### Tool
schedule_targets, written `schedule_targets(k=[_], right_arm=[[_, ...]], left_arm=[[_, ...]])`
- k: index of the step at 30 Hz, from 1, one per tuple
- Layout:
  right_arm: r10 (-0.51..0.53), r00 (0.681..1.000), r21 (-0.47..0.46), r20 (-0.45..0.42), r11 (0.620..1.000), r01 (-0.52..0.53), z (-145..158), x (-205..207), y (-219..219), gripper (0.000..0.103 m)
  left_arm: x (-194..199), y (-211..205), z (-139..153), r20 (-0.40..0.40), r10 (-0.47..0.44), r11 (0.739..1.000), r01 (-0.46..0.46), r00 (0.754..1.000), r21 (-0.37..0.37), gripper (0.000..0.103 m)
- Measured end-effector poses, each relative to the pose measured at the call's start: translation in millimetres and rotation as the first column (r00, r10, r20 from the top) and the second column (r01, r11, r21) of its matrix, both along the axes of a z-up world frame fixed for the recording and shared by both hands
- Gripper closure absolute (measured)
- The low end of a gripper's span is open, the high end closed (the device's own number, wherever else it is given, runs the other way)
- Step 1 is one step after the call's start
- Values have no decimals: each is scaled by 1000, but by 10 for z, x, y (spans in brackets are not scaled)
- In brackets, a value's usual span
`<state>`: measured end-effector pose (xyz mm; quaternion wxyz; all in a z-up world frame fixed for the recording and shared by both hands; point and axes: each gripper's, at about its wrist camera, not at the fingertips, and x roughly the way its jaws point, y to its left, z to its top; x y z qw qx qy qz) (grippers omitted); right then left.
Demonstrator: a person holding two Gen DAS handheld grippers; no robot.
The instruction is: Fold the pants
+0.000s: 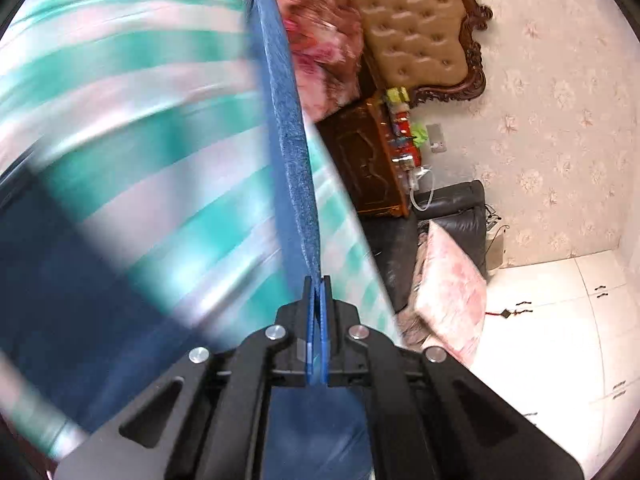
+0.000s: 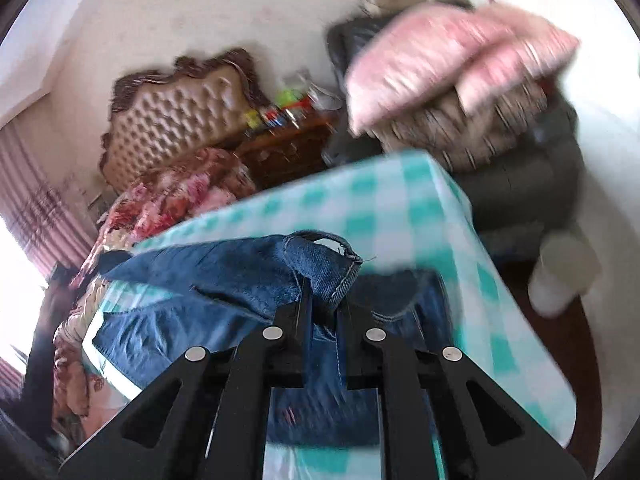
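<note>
Rough blue denim pants (image 2: pixel 224 276); matt checked cotton sheet (image 2: pixel 400 208).

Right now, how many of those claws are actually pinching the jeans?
2. The left claw is shut on a taut edge of the jeans; the right claw clamps a hem corner above the checked bedsheet. Motion blur hides the rest.

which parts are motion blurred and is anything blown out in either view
Left wrist: the striped sheet and the jeans low on the left smear heavily, while the left gripper and headboard stay sharp. Right wrist: the pink pillow streaks most, the checked sheet is soft, and the window at the left edge is blown out white; the right gripper is crisp.
</note>
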<state>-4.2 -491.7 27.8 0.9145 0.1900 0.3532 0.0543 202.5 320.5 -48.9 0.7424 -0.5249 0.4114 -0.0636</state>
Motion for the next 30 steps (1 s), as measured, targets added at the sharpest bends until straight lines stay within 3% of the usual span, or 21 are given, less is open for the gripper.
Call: schedule_targets(k=[3, 6, 8, 11, 15, 17, 18, 20, 24, 30], right_arm=[[-47, 989, 70, -141, 996, 58, -421, -150, -141, 90], [-105, 962, 168, -251, 974, 150, -847, -292, -272, 87], [-159, 945, 191, -286, 957, 219, -989, -389, -292, 83], [-220, 928, 264, -301, 916, 303, -1060, -576, -294, 79], [-306, 898, 326, -316, 854, 405, -1133, -729, -335, 61], [-353, 881, 351, -316, 819, 454, -1126, -777, -349, 53], [-360, 880, 362, -311, 811, 460, -1117, -783, -362, 51], [-376, 877, 396, -300, 787, 473, -1090, -834, -366, 45], [-356, 897, 425, -262, 792, 438, -1019, -801, -271, 41], [-372, 876, 353, -307, 810, 468, -1093, -683, -207, 40]], left_arm=[[-902, 26, -564, -79, 32, 999, -33, 996, -12, 101], [-1283, -8, -1119, -141, 39, 997, -48, 989, -64, 101], [-1374, 13, -1227, -108, 48, 994, -58, 993, -89, 101], [-1340, -20, -1216, -68, 46, 995, -52, 997, -87, 101], [-1328, -11, -1190, -35, 34, 995, -37, 999, -94, 98], [-1327, -17, -1171, -35, 37, 994, -40, 999, -100, 91], [-1325, -19, -1177, -34, 40, 994, -43, 999, -105, 82], [-1323, -33, -1178, -37, 43, 993, -46, 998, -109, 79], [-1346, 5, -1186, -33, 43, 992, -47, 999, -121, 79], [-1306, 1, -1143, -27, 33, 993, -36, 999, -113, 79]])
